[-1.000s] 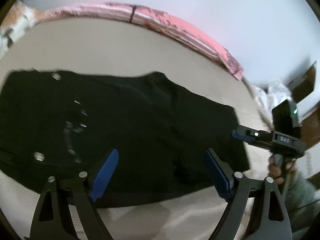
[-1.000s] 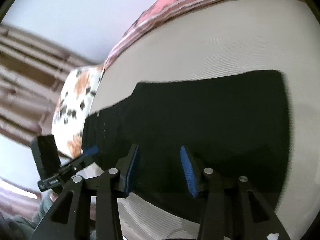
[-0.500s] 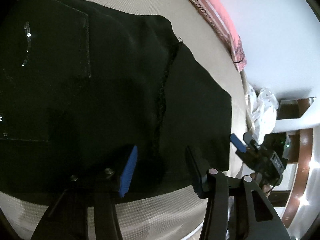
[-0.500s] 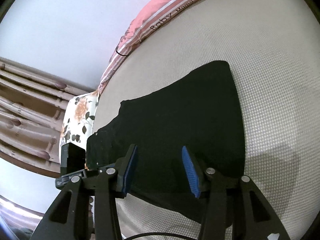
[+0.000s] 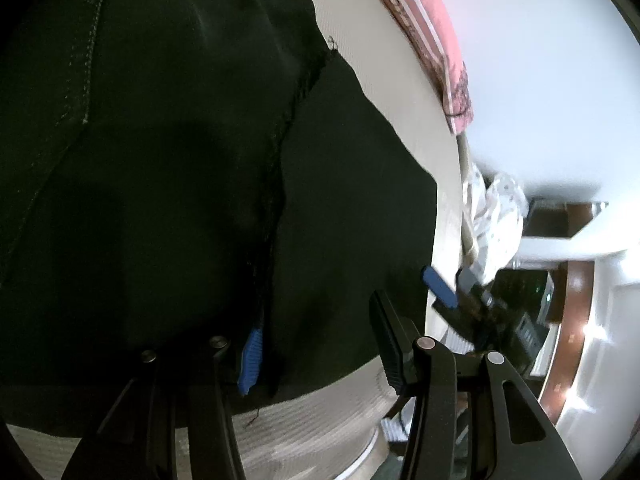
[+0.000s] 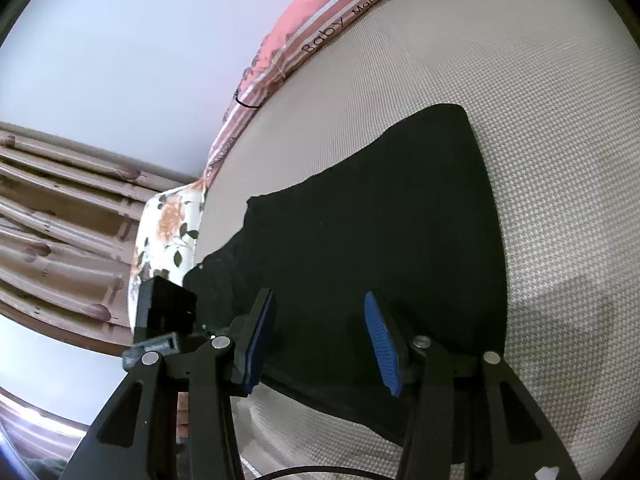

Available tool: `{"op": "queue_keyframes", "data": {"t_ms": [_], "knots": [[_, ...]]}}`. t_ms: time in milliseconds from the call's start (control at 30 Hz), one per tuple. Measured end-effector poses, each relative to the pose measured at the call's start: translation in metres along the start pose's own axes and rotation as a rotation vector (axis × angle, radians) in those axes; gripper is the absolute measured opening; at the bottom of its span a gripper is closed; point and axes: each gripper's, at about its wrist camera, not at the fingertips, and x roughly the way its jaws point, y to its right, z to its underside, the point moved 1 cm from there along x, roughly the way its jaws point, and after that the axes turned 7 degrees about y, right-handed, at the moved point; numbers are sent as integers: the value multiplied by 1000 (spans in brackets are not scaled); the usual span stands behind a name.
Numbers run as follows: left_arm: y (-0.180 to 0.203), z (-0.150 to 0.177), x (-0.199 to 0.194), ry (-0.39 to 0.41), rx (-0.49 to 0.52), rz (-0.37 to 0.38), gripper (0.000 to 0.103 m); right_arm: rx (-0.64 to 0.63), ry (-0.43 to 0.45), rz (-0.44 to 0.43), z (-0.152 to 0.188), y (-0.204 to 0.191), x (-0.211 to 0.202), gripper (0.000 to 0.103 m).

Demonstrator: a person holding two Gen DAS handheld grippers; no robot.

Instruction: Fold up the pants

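Black pants lie flat on a beige mattress; a raw seam runs down their middle. They also show in the right wrist view. My left gripper is open, low over the near edge of the pants, its left pad touching the cloth by the seam. My right gripper is open, above the near edge of the pants toward the leg end. The right gripper also shows in the left wrist view.
A pink striped blanket lines the far edge of the mattress. A floral pillow lies past the waistband end. White cloth is bunched beyond the mattress end, near a wooden frame.
My left gripper has dropped closer to the pants and its jaws have narrowed; the left pad now touches the cloth. My right gripper has moved slightly closer.
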Motion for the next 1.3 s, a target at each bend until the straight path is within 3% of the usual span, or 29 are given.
{"op": "queue_keyframes", "data": {"t_ms": [33,67,133,367,433,567,700,800,867,1033,1133,1300], "knots": [[1,0,-1,16,16,-21,12,-6,2,15,0,-1,-1,45],[3,2,1,27,40,-51,8,-17,7,23,1,-2,-1,45],[7,6,1,43,73,-91,6,-41,4,56,1,-6,-3,45],[29,21,-24,140,219,-118,5,-179,-24,236,11,-17,-10,45],[28,27,-23,139,255,-148,5,-223,-46,296,17,-15,-11,45],[13,29,-2,118,284,-231,5,-223,-74,320,26,0,-1,43],[19,30,-3,124,329,-254,8,-232,-75,319,25,0,-2,43],[29,30,-10,152,388,-326,17,-255,-66,317,17,-9,-6,43],[37,29,-15,210,440,-392,18,-318,-4,350,6,-21,-11,43],[57,14,-22,349,548,-455,28,-427,47,417,-26,-37,4,42],[68,0,-6,366,610,-464,41,-473,60,472,-41,-38,19,41],[70,-22,27,344,660,-512,41,-505,57,574,-55,-28,42,42]]}}
